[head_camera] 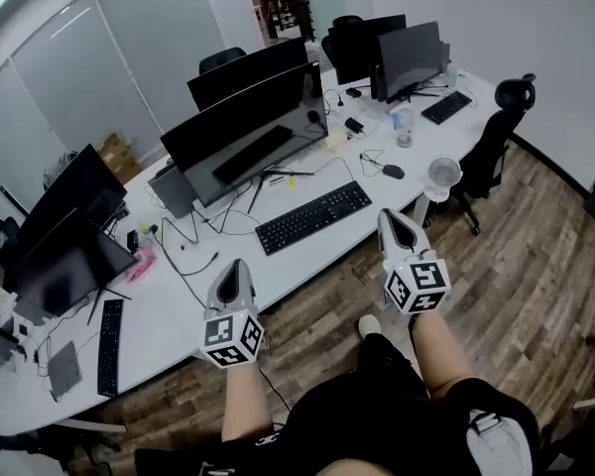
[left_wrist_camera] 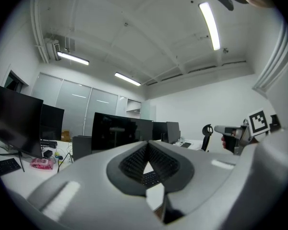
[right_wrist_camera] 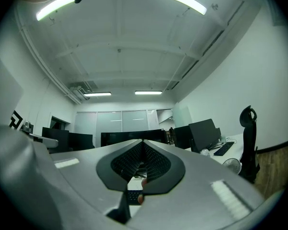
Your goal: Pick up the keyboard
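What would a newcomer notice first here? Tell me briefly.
The left tongs and right tongs stand out first, both shut and empty, pointing at the near edge of the long white desk. Between them and a little beyond lies a black keyboard. Behind it stands a row of dark monitors.

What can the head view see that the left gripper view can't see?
Only the head view shows the wooden floor, the person's black shorts, a little white fan and the mouse. Only the left gripper view shows the ceiling lights. Both show the white desk, the dark screens, the keyboard in the middle of the desk, a black chair and the right gripper.
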